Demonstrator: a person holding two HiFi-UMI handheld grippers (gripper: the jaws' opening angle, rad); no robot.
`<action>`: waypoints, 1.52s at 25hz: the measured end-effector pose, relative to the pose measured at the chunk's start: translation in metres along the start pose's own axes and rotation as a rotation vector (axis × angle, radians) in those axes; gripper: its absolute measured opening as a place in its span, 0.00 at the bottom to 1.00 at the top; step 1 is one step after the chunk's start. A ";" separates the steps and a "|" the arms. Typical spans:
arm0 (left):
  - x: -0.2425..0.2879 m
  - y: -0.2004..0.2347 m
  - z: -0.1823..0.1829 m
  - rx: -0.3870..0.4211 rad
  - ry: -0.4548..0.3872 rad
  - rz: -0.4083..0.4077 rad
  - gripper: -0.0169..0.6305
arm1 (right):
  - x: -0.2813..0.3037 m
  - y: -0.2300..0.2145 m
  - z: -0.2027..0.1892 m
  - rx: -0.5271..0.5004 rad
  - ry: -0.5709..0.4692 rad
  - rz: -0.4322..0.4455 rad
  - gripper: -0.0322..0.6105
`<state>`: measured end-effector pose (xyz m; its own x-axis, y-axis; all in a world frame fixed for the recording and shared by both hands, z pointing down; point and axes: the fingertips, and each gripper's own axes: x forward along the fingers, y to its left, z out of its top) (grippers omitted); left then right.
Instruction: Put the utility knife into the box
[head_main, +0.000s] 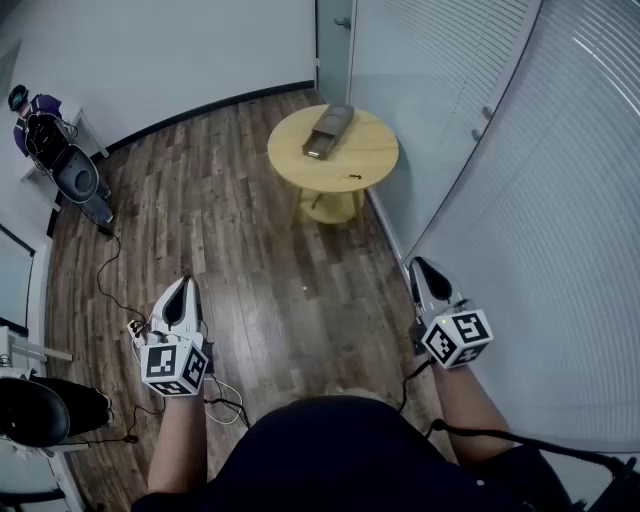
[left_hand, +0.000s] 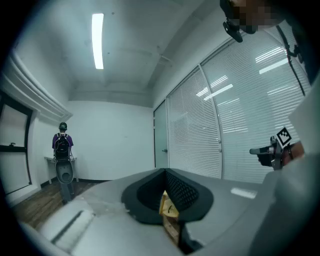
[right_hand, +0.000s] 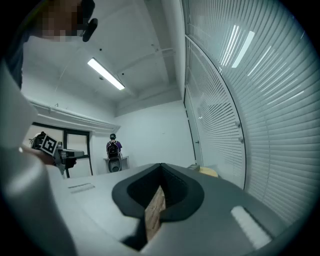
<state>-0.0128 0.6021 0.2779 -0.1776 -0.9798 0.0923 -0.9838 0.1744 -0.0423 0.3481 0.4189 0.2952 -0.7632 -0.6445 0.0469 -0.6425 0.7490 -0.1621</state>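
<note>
A round wooden table (head_main: 372, 150) stands far ahead by the glass wall. On it lies an oblong grey box (head_main: 328, 131), and nearer its front edge a small dark thing (head_main: 355, 178), too small to name for sure. Both grippers hang low by my body, well short of the table. The left gripper (head_main: 184, 290) has its jaws together with nothing in them. The right gripper (head_main: 424, 268) is likewise shut and empty. The left gripper view shows a sliver of the table (left_hand: 169, 210) through the slit between the shut jaws. In the right gripper view the table's edge (right_hand: 209, 171) peeks over the right jaw.
A person with a backpack (head_main: 30, 118) stands at the far left beside a grey machine (head_main: 78, 178). Cables (head_main: 108, 280) trail across the wooden floor toward me. A glass wall with blinds (head_main: 520, 200) runs along the right, with a door (head_main: 335, 40) behind the table. A black seat (head_main: 35, 410) is at lower left.
</note>
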 end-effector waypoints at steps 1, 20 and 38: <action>0.000 0.000 -0.001 -0.001 0.003 0.007 0.03 | -0.001 -0.002 -0.001 -0.004 0.003 0.002 0.06; 0.085 0.002 -0.020 0.065 0.049 -0.032 0.03 | 0.051 -0.051 -0.017 0.072 -0.043 -0.072 0.06; 0.263 0.110 -0.010 0.042 0.002 -0.162 0.03 | 0.213 -0.030 -0.012 0.039 0.046 -0.194 0.06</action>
<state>-0.1681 0.3641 0.3071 -0.0172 -0.9945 0.1036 -0.9976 0.0102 -0.0679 0.2042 0.2609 0.3215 -0.6281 -0.7680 0.1255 -0.7754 0.6042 -0.1836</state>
